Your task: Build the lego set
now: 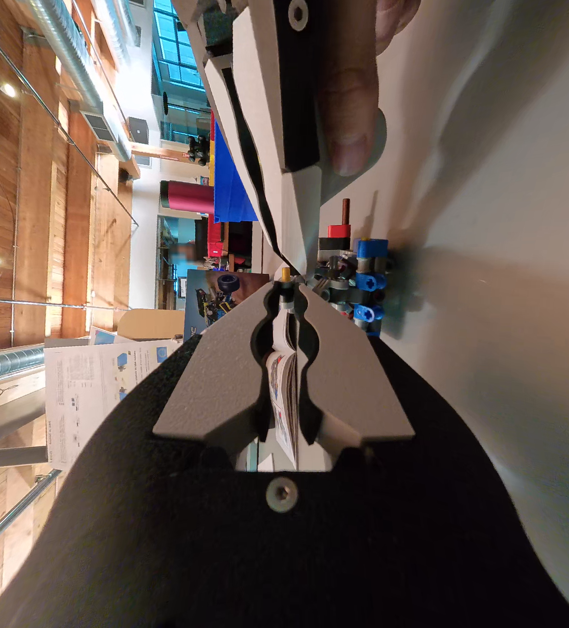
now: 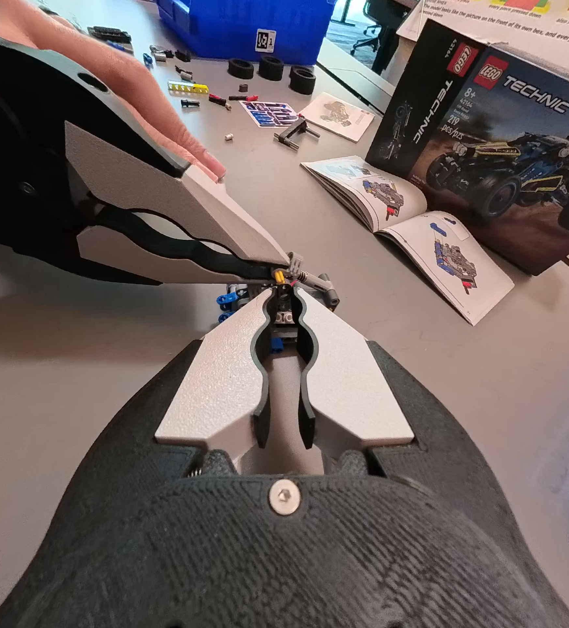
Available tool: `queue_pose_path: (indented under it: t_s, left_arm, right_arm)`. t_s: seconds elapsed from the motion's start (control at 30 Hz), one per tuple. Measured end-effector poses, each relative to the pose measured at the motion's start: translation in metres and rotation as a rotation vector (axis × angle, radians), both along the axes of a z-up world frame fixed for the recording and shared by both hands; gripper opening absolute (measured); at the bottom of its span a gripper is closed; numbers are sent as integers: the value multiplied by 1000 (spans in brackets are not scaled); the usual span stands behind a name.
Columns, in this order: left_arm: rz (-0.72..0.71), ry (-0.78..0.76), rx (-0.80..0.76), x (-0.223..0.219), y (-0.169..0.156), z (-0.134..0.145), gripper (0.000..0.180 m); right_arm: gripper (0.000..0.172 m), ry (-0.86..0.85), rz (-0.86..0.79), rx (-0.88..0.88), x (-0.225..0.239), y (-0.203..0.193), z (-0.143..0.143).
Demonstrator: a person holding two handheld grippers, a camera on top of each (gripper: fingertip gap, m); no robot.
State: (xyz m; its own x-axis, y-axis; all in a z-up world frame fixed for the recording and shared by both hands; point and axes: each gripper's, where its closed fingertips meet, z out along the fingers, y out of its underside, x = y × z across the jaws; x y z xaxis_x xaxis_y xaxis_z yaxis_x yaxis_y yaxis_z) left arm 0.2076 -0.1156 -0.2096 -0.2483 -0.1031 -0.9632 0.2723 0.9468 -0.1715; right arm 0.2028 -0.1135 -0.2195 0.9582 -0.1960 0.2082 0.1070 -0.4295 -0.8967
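Grey fingers of the right gripper (image 2: 283, 289) are closed at their very tips on a black upright part of a small brick model (image 2: 285, 317), which stands on the bench (image 2: 72, 356) directly ahead of that gripper and partly under it, with blue connectors showing just to the left of its fingers. Immediately beyond those tips, almost touching them, the left gripper (image 2: 281, 272) comes in from the left at close to a right angle, held by a hand (image 2: 133, 88). Its fingers are pinched together on a short yellow pin (image 2: 279, 276) at the top of the model. A grey shock absorber (image 2: 322, 283) with a spring lies with its long axis running away to the right of the pin, sloping down; one forked end sits against the left gripper's tips. Both grippers meet at the same spot, the right from the near side, the left from the side. Farther off to the right lies an open instruction booklet (image 2: 412, 231), with a printed box (image 2: 497, 153) standing behind it. Farthest ahead are loose parts, three black tyres (image 2: 271, 68) and a blue bin (image 2: 242, 27).
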Motion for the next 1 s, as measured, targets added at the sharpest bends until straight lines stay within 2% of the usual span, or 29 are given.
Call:
queue_pose_path:
  t_s: [0.43, 1.0]
  left_arm:
    - [-9, -5, 63, 1, 1, -3, 4]
    - [28, 15, 60, 5, 1, -3, 4]
  right_arm:
    - [4, -1, -5, -8, 2, -2, -1]
    - [4, -26, 3, 2, 1, -6, 1]
